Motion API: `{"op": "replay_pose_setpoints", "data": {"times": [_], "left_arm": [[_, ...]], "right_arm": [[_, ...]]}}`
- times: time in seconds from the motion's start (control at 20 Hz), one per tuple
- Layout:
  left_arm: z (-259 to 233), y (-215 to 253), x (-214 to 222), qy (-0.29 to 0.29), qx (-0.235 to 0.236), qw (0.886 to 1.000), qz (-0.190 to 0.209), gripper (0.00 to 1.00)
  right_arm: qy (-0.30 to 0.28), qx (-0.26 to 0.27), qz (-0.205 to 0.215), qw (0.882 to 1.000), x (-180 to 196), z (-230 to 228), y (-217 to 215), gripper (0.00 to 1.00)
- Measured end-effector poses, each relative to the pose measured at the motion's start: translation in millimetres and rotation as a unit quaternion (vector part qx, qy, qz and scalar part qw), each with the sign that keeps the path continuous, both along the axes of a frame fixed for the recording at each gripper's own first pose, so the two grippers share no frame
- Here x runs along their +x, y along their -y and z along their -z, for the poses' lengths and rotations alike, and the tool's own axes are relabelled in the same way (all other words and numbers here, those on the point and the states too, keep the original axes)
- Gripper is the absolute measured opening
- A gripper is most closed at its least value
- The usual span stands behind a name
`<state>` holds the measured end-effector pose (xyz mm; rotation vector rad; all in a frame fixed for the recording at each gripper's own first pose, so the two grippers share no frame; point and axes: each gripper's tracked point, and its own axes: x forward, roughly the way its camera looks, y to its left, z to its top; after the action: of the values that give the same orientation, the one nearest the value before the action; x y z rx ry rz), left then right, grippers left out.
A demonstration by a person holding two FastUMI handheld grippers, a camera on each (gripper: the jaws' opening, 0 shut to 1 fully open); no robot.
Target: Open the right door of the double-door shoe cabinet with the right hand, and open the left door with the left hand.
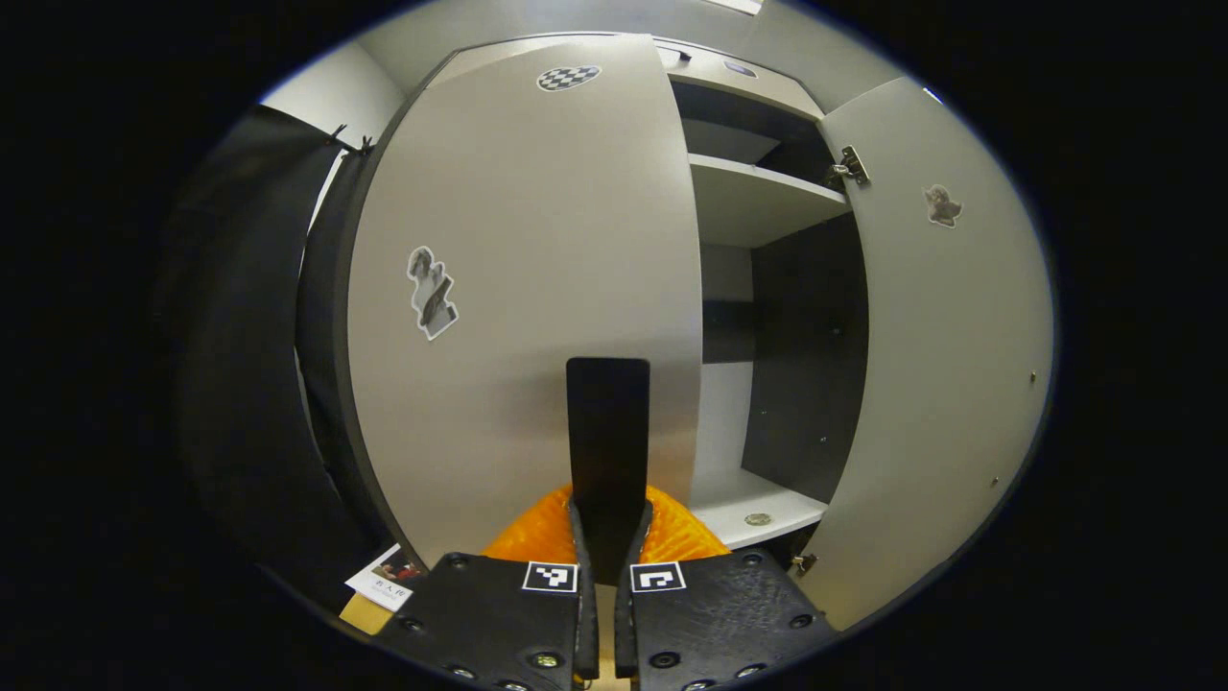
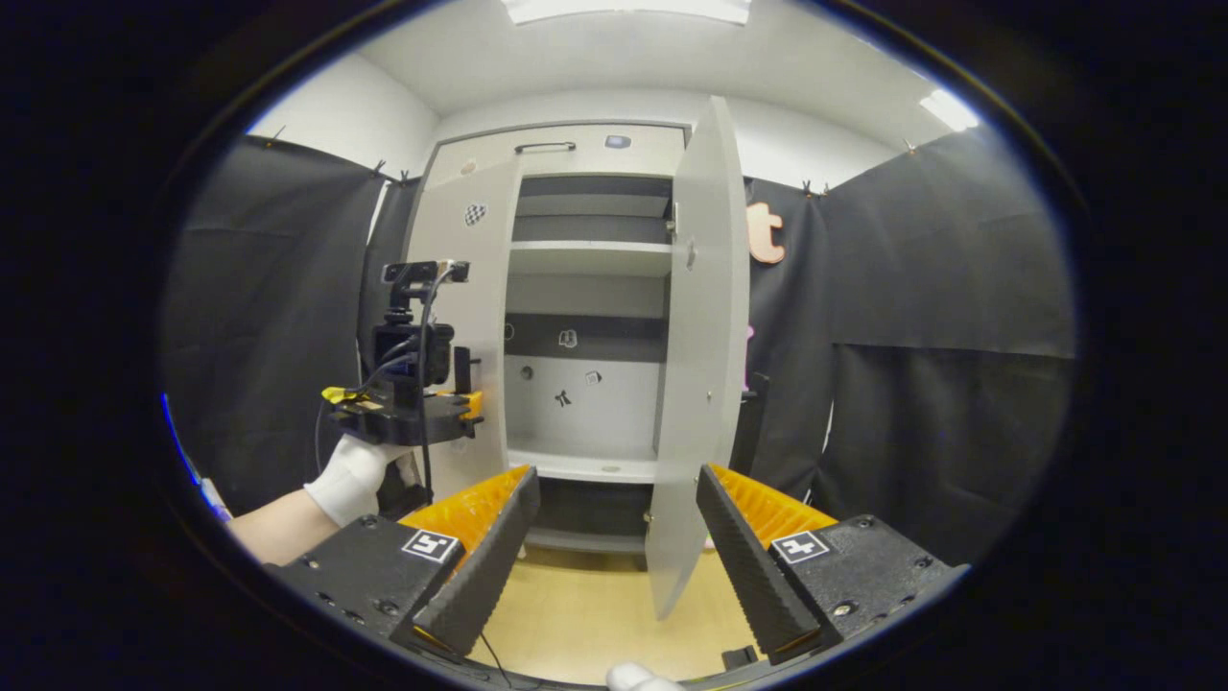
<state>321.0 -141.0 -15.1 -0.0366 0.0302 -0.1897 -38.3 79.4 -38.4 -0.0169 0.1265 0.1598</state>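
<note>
Holding the flat dark handle [image 1: 607,432] of the left door [image 1: 518,288], the left gripper [image 1: 606,480] has its fingers pinched tight on it, and this door has only come a little way off the shoe cabinet [image 2: 576,154]. The right door [image 2: 705,336] already stands wide open, and the right gripper [image 2: 614,537] hangs back from it with its fingers spread wide and nothing in them. I think the thin handle could slip out if the pull goes crooked, because the grip is only on its lower part. The left door could also swing out and bump the hand [image 2: 350,470] in the white glove if it comes too fast. Small stickers sit on both doors, and a card [image 1: 384,581] lies on the floor, but the writing on it is too small to read.
</note>
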Motion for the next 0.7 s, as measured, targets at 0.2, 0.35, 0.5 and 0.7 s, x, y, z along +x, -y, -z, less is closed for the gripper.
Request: {"op": "replay_pose_setpoints", "data": {"times": [0.2, 0.35, 0.5, 0.7], "left_arm": [[1.7, -11.9, -12.0, 0.003, -0.004, 1.000, 0.010, 0.02], [1.9, -24.4, -24.4, 0.010, -0.004, 1.000, 0.004, 0.02], [2.1, -40.9, -41.5, 0.014, 0.002, 1.000, -0.001, 0.02], [3.4, -58.3, -54.6, 0.013, 0.000, 1.000, -0.003, 0.00]], "right_arm": [[-0.002, 0.003, -0.007, 1.000, -10.7, 5.3, -9.4, 1.00], [-0.004, 0.006, -0.013, 1.000, -18.1, 6.2, -16.4, 1.00], [-0.003, 0.006, -0.020, 1.000, -25.6, 6.3, -25.4, 1.00], [-0.002, 0.011, -0.031, 0.999, -29.2, 10.7, -38.0, 1.00]]}}
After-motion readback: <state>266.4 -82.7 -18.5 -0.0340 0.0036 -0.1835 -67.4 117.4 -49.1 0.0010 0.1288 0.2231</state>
